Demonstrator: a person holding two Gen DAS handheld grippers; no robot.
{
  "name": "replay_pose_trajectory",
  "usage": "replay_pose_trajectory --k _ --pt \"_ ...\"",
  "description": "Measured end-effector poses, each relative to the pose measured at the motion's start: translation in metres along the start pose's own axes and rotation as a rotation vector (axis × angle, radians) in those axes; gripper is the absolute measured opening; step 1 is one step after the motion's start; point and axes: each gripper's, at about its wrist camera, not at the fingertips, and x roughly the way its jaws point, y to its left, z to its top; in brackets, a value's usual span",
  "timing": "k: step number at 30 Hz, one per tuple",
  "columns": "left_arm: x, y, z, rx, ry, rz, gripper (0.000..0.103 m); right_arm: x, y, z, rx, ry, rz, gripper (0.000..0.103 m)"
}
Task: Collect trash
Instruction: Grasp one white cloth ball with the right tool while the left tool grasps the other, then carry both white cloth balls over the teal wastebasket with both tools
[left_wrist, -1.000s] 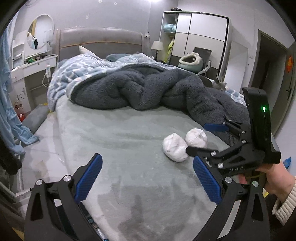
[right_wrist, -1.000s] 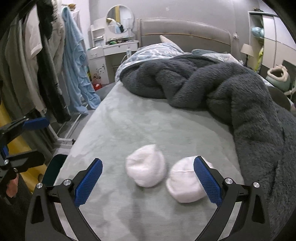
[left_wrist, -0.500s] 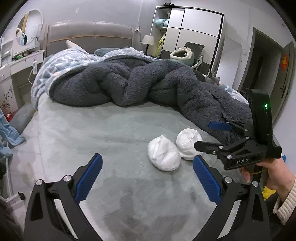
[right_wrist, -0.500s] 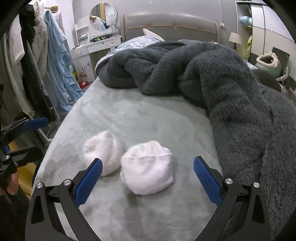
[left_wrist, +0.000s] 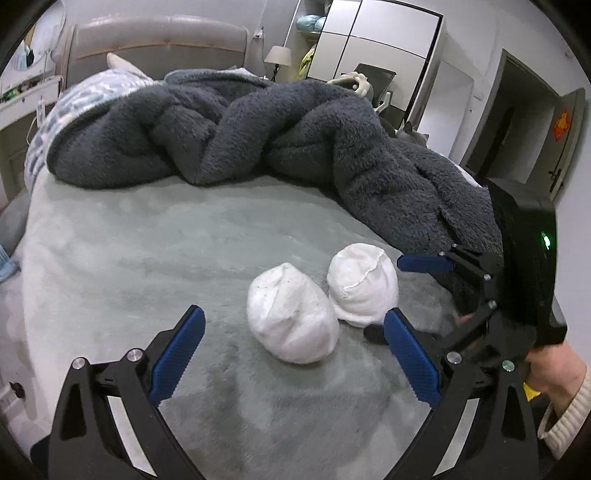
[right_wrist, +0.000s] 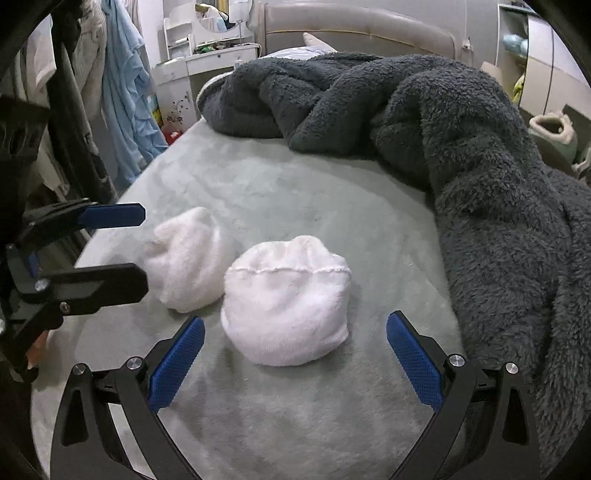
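**A:** How far along is the collecting?

**B:** Barely begun, by the look of it. Two soft white fabric bundles lie side by side, touching, on the grey-green plush bedcover (right_wrist: 295, 192), just beside a rumpled dark grey fleece blanket (right_wrist: 480, 155). Neither is lifted.

**A:** And the grippers?

**B:** Both spread wide and empty. The right gripper (right_wrist: 295, 360) frames the nearer seamed bundle (right_wrist: 286, 302); the left gripper (left_wrist: 293, 354) lines up on the other bundle (left_wrist: 291, 319). Blue pads touch nothing.

**A:** What remains?

**B:** Seemingly everything: closing on each bundle, lifting, carrying off. No bin shows in either view.
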Motion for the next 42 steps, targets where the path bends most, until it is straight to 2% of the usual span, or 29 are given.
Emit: replay_pose_trajectory --k 5,7,10,12,16,18,20,26,33,42 --pt "0.016 0.002 0.003 -0.044 0.022 -0.017 0.097 0.008 0.004 0.004 -0.007 0.0 -0.009 0.098" --pt "0.02 0.004 0.003 -0.063 0.029 -0.022 0.095 0.011 0.005 0.006 -0.009 0.003 -0.005 0.085" --pt "0.026 0.006 0.002 -0.084 0.051 -0.019 0.087 0.012 0.005 0.003 -0.012 0.004 0.008 0.082" --pt "0.029 0.006 0.002 -0.08 0.059 -0.011 0.084 0.015 0.005 0.001 -0.009 0.01 0.015 0.073" --pt "0.033 0.001 0.0 -0.067 0.08 -0.028 0.072 0.016 0.003 -0.002 -0.007 0.014 0.018 0.06" --pt "0.036 0.002 -0.001 -0.069 0.09 -0.018 0.063 0.013 0.002 0.002 0.002 0.004 0.02 0.057" --pt "0.038 0.004 -0.002 -0.08 0.093 -0.014 0.057 0.011 0.001 0.003 0.01 0.002 0.018 0.055" --pt "0.033 0.013 -0.003 -0.119 0.086 -0.029 0.051 0.004 0.0 0.002 0.03 -0.011 0.011 0.054" --pt "0.012 0.014 -0.004 -0.119 0.064 -0.006 0.05 -0.021 0.001 0.005 0.084 -0.054 0.004 0.054" --pt "-0.023 0.013 -0.003 -0.119 0.025 0.045 0.05 -0.046 0.018 -0.008 0.151 -0.072 0.059 0.054"
